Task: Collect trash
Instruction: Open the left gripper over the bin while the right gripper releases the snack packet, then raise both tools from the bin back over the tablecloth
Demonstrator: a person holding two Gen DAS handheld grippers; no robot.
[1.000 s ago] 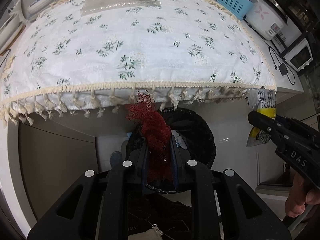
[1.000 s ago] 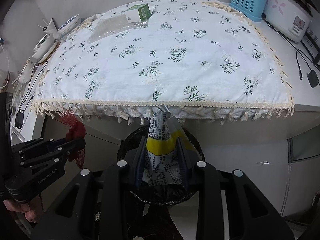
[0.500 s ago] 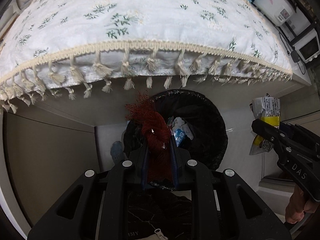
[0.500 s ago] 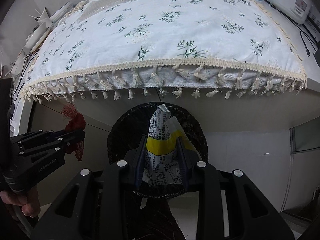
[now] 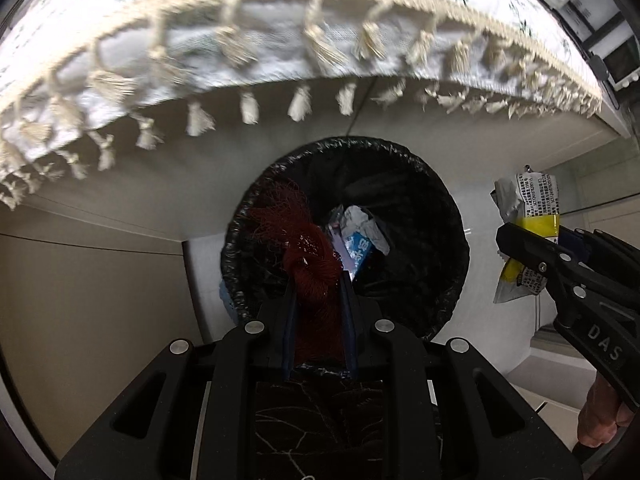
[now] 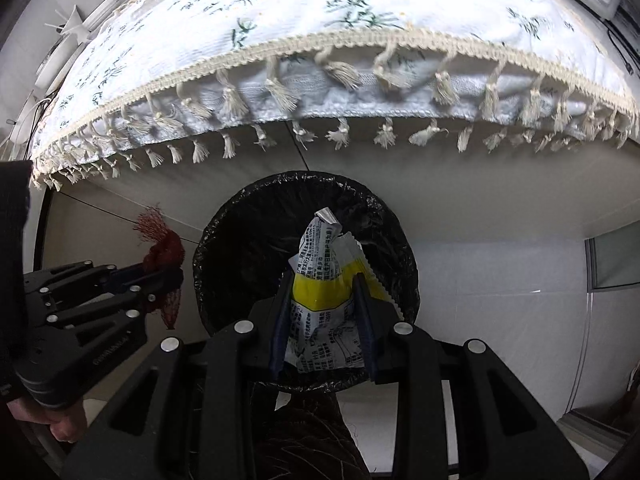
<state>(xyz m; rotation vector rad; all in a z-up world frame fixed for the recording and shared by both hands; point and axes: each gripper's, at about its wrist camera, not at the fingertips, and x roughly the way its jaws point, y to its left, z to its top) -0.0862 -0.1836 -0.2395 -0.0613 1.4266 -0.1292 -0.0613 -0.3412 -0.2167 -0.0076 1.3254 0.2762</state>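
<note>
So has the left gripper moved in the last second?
Yes. The left gripper has dropped from the tablecloth edge toward the bin.

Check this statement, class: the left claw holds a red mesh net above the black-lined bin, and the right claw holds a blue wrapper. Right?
Not quite. The right claw holds a white and yellow wrapper, as the right wrist view shows. The rest stands: the left claw holds the red mesh net above the bin.

Both fisheye views bow straight lines hard toward dark, vignetted corners. The tablecloth [image 6: 360,32] glares bright white, its tassel fringe [image 5: 248,108] smeared by motion blur in the left view. The trash bin [image 5: 400,168] interior is deep in shadow.
</note>
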